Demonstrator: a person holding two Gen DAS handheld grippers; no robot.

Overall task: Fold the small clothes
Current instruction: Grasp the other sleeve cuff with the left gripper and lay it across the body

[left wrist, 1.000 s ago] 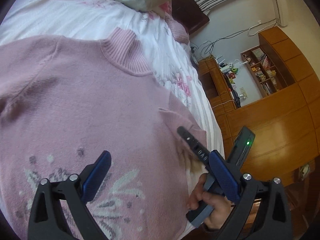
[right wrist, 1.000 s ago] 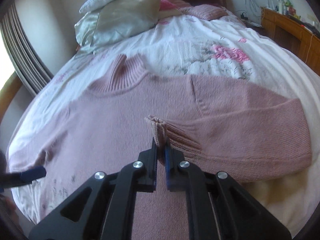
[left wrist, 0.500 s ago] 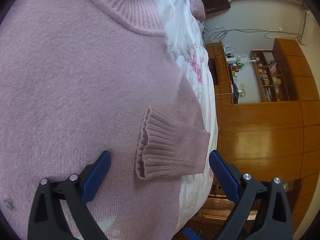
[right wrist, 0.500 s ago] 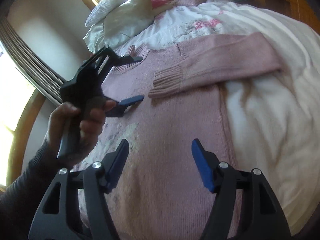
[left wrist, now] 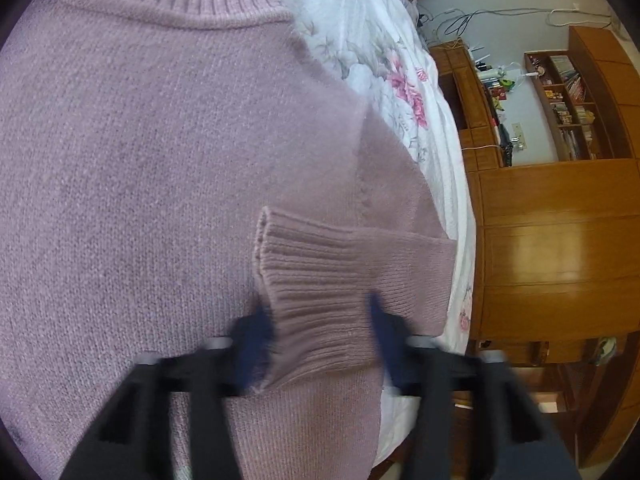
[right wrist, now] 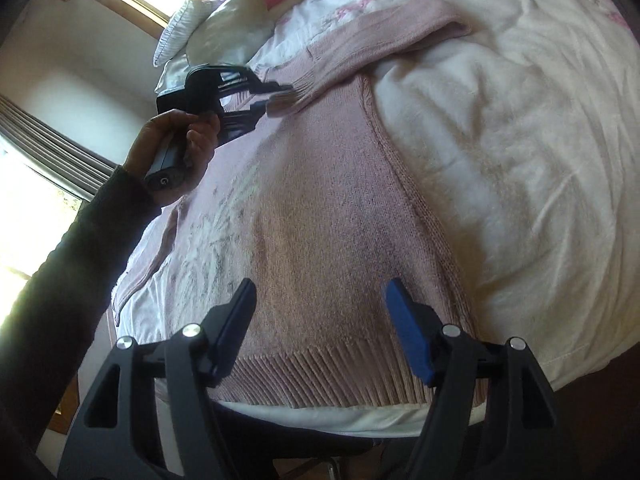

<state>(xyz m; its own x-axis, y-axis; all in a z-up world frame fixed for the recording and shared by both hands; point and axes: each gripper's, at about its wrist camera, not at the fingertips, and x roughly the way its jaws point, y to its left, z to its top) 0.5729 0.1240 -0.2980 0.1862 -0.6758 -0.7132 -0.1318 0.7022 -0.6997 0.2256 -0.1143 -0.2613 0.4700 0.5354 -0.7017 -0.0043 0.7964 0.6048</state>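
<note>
I have the left claw (left wrist: 316, 332) spread around the ribbed cuff (left wrist: 316, 280) to adjust the folded sleeve, while my right claw (right wrist: 320, 320) hovers open over the sweater's hem (right wrist: 320, 384).

1. I count one pink knitted sweater (right wrist: 328, 200) with a ribbed collar, spread flat across the near part of the bed.
2. One white floral bedspread (right wrist: 500, 140) lies under it.
3. Two pale pillows (right wrist: 224, 28) sit at the far left.
4. Two black grippers with blue pads: the left gripper (right wrist: 276, 98), the right gripper (right wrist: 320, 320).
5. One hand (right wrist: 172, 148) in a dark sleeve (right wrist: 80, 260).
</note>
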